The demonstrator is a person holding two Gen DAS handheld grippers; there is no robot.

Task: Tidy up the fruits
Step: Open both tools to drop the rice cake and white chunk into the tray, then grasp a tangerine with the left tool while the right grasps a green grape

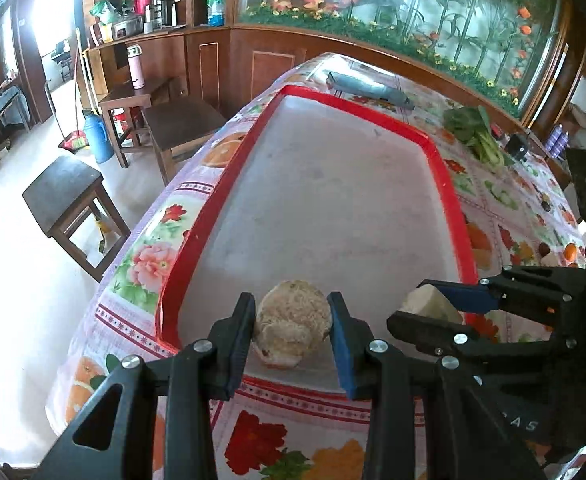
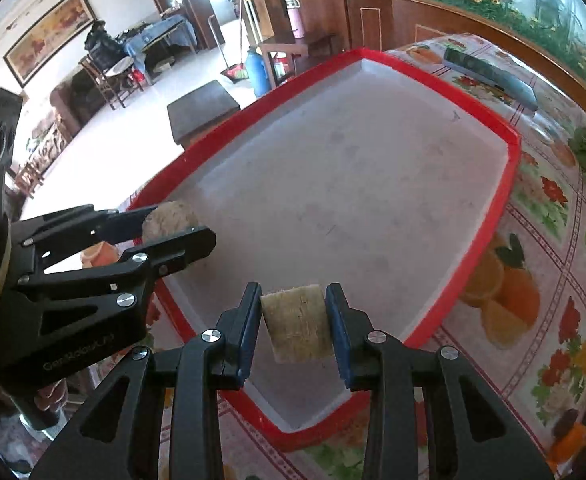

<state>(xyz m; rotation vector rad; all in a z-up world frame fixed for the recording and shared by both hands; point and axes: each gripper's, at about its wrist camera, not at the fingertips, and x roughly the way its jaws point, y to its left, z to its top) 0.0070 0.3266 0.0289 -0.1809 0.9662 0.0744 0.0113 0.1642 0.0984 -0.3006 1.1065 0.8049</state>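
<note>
Left gripper point(image 1: 291, 330): you have it clamped on a round, rough, tan fruit point(image 1: 293, 326), low centre of the left wrist view. The fruit sits over the near end of the red-rimmed tray point(image 1: 449, 196), inside the rim. I cannot tell whether it touches the tray floor.

Right gripper point(image 2: 293, 322): you have it closed on a pale, blocky cut piece point(image 2: 297, 322), low centre of the right wrist view, also over the tray's near end.

Tray contents: nothing else lies on the grey floor; both pieces are near the same short edge, close together.

Risk, collision: your two grippers are just beside each other. If you lower or open both at once, the outer fingers may knock together and nudge a piece.

Risk, rolling: the round fruit will likely roll when you let go, perhaps toward the low rim.

Risk, slipping: the pads grip the cut piece on its flat sides only; a tilt of your wrist could let it slide out early.

Other items: leafy greens point(image 1: 473, 130) and a grey remote-like object point(image 1: 369, 89) lie on the flowered tablecloth point(image 1: 145, 264), upper right, well apart from the tray.

Writing: faint lettering on the left gripper body, lower left of the right wrist view, too blurred to read surely. A few pale letters at the lower right of the left wrist view are partly cut off.
</note>
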